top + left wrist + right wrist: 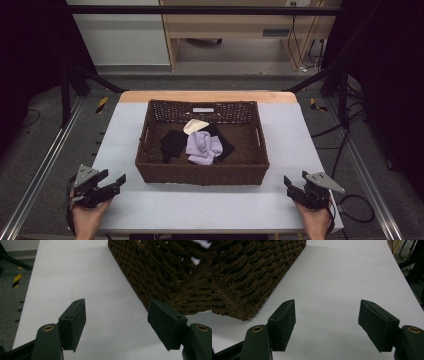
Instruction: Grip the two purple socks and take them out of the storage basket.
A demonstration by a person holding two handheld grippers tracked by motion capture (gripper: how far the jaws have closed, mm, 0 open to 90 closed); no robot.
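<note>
Resting near the table's (150,210) front corners, both grippers sit apart from the brown wicker basket (200,172) at centre. Left gripper (116,183) at front left, jaws spread wide, nothing between them; in the left gripper view its pads (75,322) frame bare white tabletop, with the basket's woven corner (175,277) just ahead on the right. Right gripper (289,187) at front right, jaws also wide and empty; in the right gripper view the basket wall (249,272) is ahead on the left, not touched. Inside the basket: a lilac cloth (204,146) on top, a black cloth (172,142) beside and under it, a cream cloth (195,126) toward the back wall.
</note>
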